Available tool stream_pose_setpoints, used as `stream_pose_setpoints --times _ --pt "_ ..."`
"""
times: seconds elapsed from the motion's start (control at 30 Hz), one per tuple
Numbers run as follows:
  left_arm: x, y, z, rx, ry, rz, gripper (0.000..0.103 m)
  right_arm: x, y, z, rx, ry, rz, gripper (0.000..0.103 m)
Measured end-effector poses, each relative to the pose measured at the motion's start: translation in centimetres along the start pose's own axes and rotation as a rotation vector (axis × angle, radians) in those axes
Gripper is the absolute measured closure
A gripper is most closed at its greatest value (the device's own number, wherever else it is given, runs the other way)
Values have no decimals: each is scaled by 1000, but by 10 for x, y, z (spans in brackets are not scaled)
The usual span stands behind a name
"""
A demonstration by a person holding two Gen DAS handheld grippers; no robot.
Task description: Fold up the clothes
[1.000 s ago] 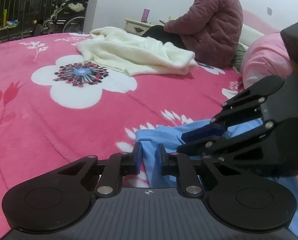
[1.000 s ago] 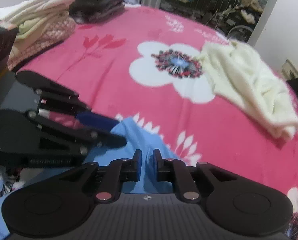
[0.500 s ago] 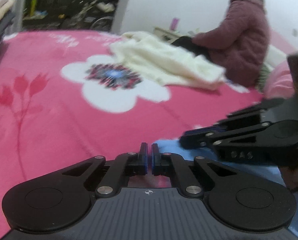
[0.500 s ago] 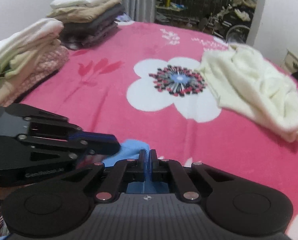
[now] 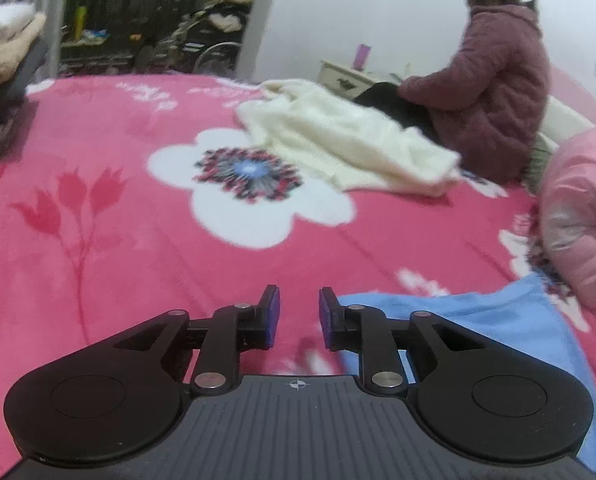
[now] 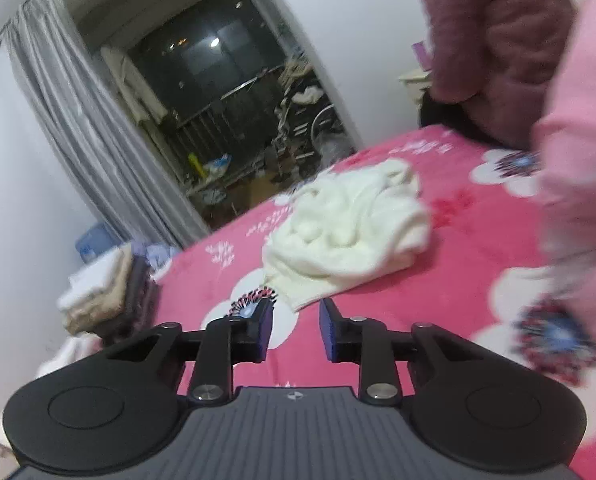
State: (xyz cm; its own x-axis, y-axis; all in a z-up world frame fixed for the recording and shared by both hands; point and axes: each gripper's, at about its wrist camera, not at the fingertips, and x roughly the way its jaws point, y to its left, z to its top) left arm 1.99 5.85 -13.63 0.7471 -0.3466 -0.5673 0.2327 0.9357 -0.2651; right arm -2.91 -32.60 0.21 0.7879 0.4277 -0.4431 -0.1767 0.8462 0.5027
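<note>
Left gripper (image 5: 298, 322) and right gripper (image 6: 295, 330) both showing black linkage arms with silver screws, round black discs flanking a grey ribbed plate carrying a small crosshair mark, purple-blue pads (image 5: 272, 316) lining the fingertips just above that plate

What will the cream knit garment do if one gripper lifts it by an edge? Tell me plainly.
The cream knit garment lies crumpled in soft folds, so it will probably droop and hang limp. Its thick fuzzy knit suggests it is bulky, unlikely to slip from the jaws.
</note>
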Motion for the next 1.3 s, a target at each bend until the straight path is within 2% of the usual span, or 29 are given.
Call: stream_pose_setpoints --times 0.07,0.13,0.3,0.4,0.47,0.5,0.6,0.63,0.67,0.7,0.87,1.0,1.07,1.13,1.3 --pt "-5 -12 3 33 18 -53 78 -29 -7 -1 28 23 3 72" --pt "-7 -26 1 64 53 -108 75 -30 -12 -12 45 109 -39 72" --pt "-9 -58 -17 160 131 -159 75 24 -23 -63 36 268 -134 72" --pt "-12 -69 -29 201 169 -186 75 59 -32 -80 44 283 -175 72" --pt "-14 -74 -36 222 193 -207 75 75 -42 -81 73 270 -184 61" --pt "-14 -75 -39 234 205 -216 75 83 -48 -81 93 265 -186 60" --pt "-13 -81 -48 285 216 -221 74 108 -58 -79 113 290 -142 59" --pt "-13 -82 -51 302 218 -221 74 114 -58 -79 112 304 -114 65" --pt "-13 -83 -52 313 216 -220 74 116 -55 -79 95 310 -98 86" --pt "-14 -84 -53 323 215 -220 74 116 -50 -80 72 313 -89 94" --pt "-12 -79 -50 306 218 -248 74 76 -55 -77 112 216 -127 96" --pt "-3 -82 -51 319 218 -249 74 76 -88 -87 206 239 -179 94" --pt "-1 -81 -50 317 216 -246 74 82 -104 -91 272 251 -181 74" --pt "-3 -80 -49 312 211 -236 74 74 -109 -88 301 211 -193 62" --pt "-20 -72 -44 289 191 -197 74 3 -79 -64 173 68 -266 61"
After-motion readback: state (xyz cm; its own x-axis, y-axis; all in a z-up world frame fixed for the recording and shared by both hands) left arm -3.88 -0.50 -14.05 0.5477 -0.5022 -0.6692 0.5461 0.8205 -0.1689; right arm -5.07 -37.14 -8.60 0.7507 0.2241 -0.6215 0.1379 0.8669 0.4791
